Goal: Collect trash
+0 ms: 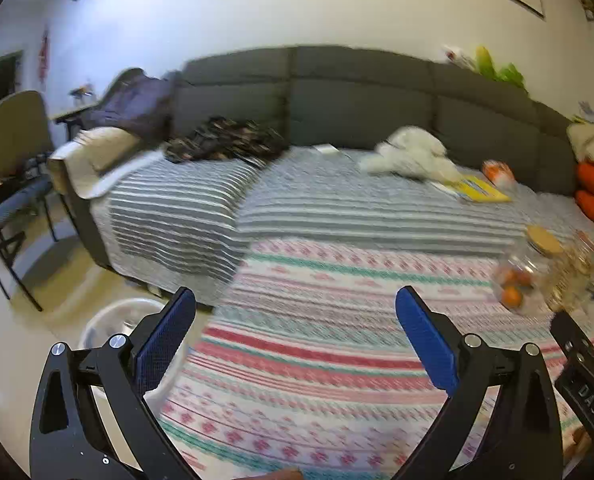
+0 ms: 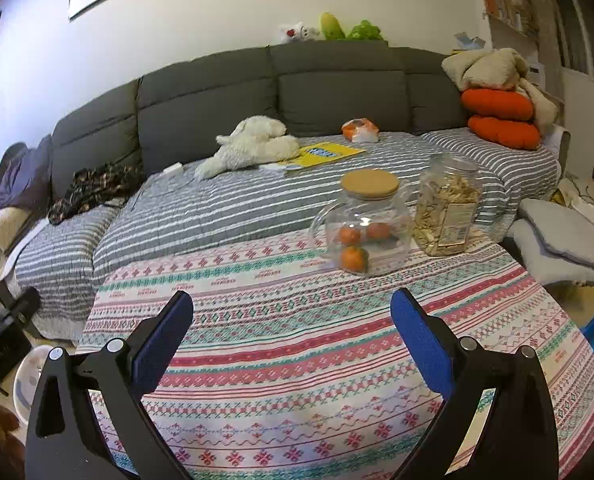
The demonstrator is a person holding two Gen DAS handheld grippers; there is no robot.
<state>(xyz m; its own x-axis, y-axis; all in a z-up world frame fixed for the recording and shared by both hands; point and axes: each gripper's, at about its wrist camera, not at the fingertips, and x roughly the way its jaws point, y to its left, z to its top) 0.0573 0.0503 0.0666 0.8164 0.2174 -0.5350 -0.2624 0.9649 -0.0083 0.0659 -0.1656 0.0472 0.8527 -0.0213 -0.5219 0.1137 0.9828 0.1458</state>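
Left of the left gripper (image 1: 295,332), beside its left finger (image 1: 165,340), a white bin (image 1: 109,320) stands on the floor by the counter (image 1: 317,320). Its fingers stand wide apart with nothing between them, only patterned cloth. The right gripper (image 2: 291,334) also has its fingers spread and empty. Ahead and right of them sit a glass jar (image 2: 363,226) holding oranges and a plastic jar (image 2: 447,208). No trash can be made out on the counter.

A white round trash bin (image 1: 109,320) stands upright on the floor at the near left, just beside the patterned table's edge, partly hidden, contents unclear.
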